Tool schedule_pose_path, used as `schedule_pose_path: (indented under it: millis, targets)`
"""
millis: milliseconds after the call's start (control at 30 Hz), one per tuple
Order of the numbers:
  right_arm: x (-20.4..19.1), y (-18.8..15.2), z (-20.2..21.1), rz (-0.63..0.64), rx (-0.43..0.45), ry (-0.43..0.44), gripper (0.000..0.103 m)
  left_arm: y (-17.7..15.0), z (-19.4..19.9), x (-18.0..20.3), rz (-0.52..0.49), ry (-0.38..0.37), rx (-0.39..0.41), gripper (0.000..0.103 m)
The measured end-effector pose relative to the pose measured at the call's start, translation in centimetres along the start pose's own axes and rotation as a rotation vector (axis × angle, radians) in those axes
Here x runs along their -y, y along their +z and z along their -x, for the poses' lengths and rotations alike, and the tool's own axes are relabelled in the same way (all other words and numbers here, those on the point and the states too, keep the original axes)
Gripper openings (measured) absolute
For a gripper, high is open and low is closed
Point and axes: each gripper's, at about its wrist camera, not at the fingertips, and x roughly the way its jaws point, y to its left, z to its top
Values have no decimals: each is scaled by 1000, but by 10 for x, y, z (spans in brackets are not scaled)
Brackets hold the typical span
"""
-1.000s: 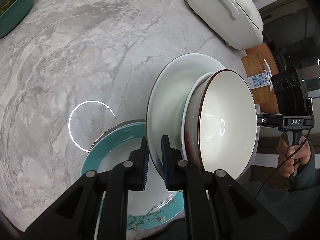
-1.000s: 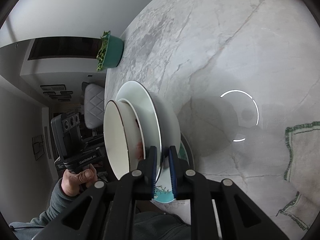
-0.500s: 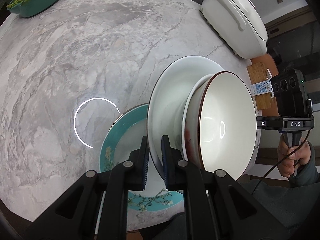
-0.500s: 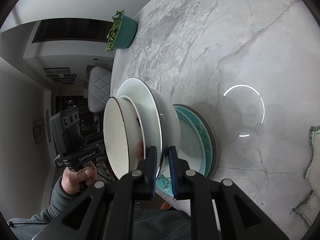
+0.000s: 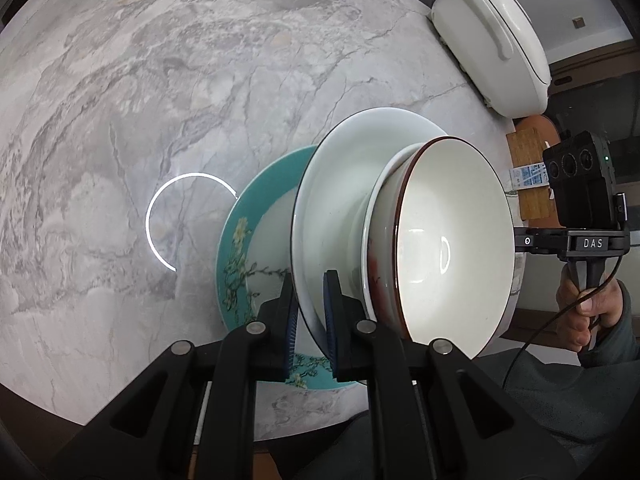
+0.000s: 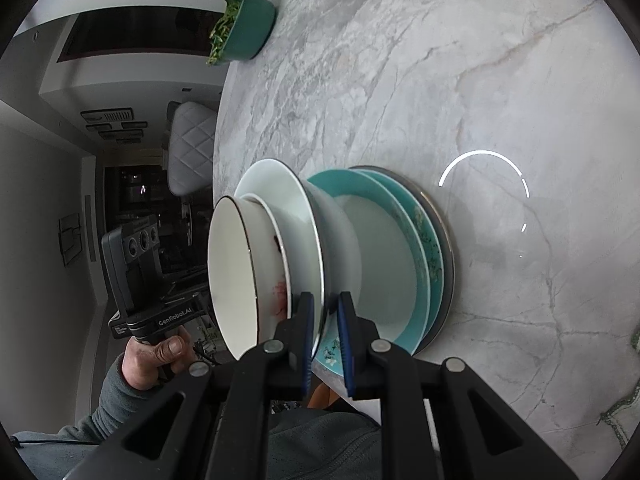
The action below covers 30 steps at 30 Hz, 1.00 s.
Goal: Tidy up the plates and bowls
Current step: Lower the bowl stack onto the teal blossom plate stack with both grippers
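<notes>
White plate with bowls, pinched from both sides

Left hand-held gripper [image 5: 309, 312] and right hand-held gripper [image 6: 325, 324] each clamp the white plate [image 5: 340, 184] rim between their fingers; bowls [image 5: 448, 240] sit on it, teal plate [image 5: 240, 232] just behind on the desk [image 5: 120, 100].

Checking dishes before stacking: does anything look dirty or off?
Yes. The brown-rimmed white bowl nested in the white plate has a reddish smear on its outer wall, near the plate rim. Whether it is pattern or residue is unclear.

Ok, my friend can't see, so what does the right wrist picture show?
The right gripper has its fingers clamped on the rim of a white plate carrying stacked bowls, held above teal plates on a grey marble table. A green bowl of leafy greens sits at the table's far edge.
</notes>
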Motion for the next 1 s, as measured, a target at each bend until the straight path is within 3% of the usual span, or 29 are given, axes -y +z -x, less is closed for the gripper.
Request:
schedule_pose_path:
  millis: [400, 1000]
  targets:
    - [17, -10, -31, -12, -55, -35, 16, -12, -17, -19, 37, -3, -2, 10]
    - [19, -17, -28, 7, -35, -62, 16, -11, -37, -29, 45, -15, -2, 8]
